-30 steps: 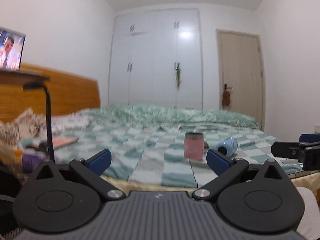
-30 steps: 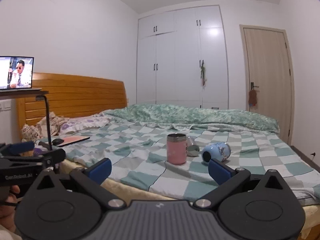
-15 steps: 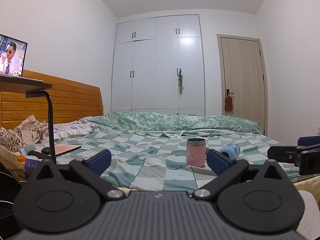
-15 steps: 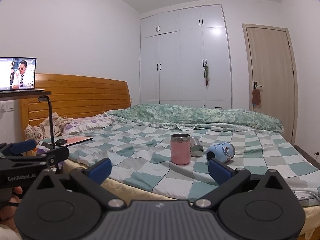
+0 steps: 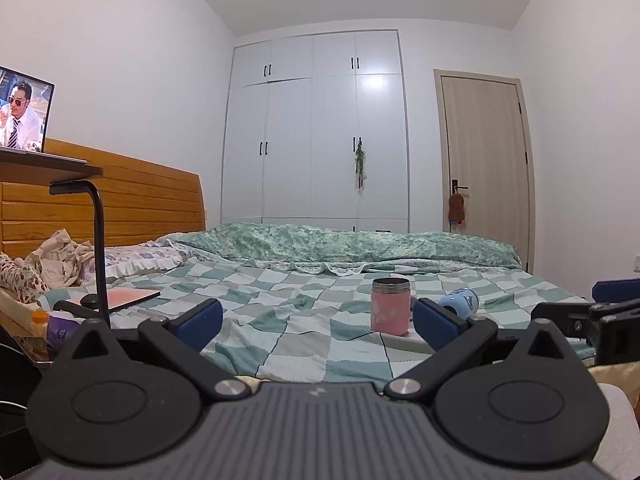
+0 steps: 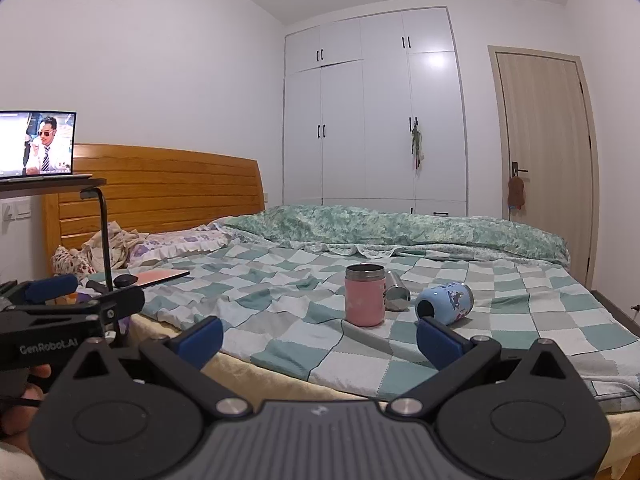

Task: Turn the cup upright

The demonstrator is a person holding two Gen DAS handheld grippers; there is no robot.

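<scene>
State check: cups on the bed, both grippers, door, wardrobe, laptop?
Pink cylindrical cup with steel rim: upright, mouth up.
Blue printed cup: on its side, mouth toward the camera.
Steel silver cup: on its side behind the pink one.
Left gripper: open, empty.
Right gripper: open, empty.
Beige wooden door: closed.
White wardrobe: doors closed.
Laptop: open, screen on.

The right gripper [image 6: 318, 334] hovers short of the bed [image 6: 280, 320], jaws spread wide and empty. On the checked bedspread a pink cup [image 6: 365, 295] stands upright; a blue cup [image 6: 444, 303] lies on its side just to its right, mouth toward the camera. Between them, slightly behind — a steel cup [image 6: 396, 291], apparently tipped over too. The left gripper [image 6: 64, 304] shows at the left edge.
</scene>
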